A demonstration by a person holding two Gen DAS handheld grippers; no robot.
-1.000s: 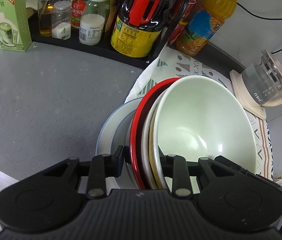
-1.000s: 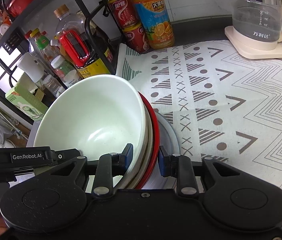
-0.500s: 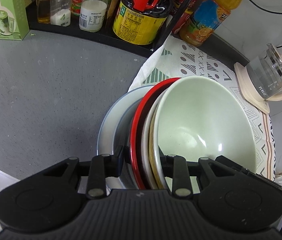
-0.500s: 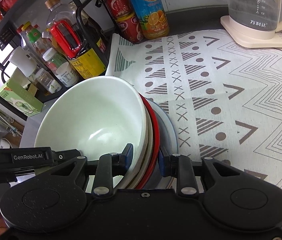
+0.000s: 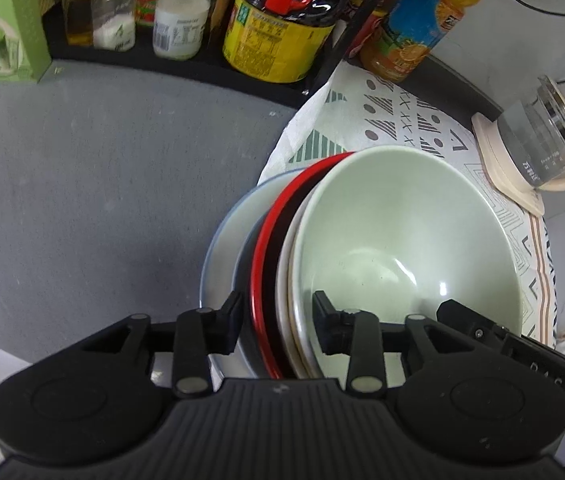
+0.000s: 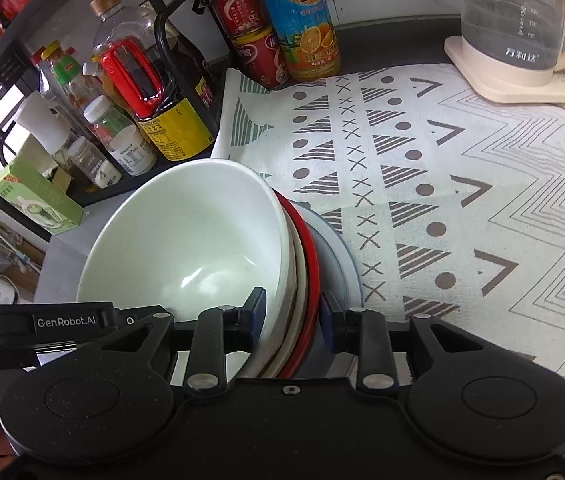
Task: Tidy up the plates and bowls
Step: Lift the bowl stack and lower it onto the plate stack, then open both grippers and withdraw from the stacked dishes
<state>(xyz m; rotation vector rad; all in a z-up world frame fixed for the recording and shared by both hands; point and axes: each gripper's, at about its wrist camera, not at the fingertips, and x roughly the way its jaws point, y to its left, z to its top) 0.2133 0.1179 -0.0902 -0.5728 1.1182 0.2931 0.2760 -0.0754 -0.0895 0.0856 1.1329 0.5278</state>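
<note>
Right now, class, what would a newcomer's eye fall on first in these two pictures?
First, the stack of dishes: a pale green bowl nested on a red-rimmed plate, clamped on opposite rims by the left claw and right claw. Next, the crowded bottle rack behind it, and the glass kettle at the patterned cloth's far corner.

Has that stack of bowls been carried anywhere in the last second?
Yes. The stack of bowls has drawn back from the kettle and bottles, which now sit further up the right view.
</note>
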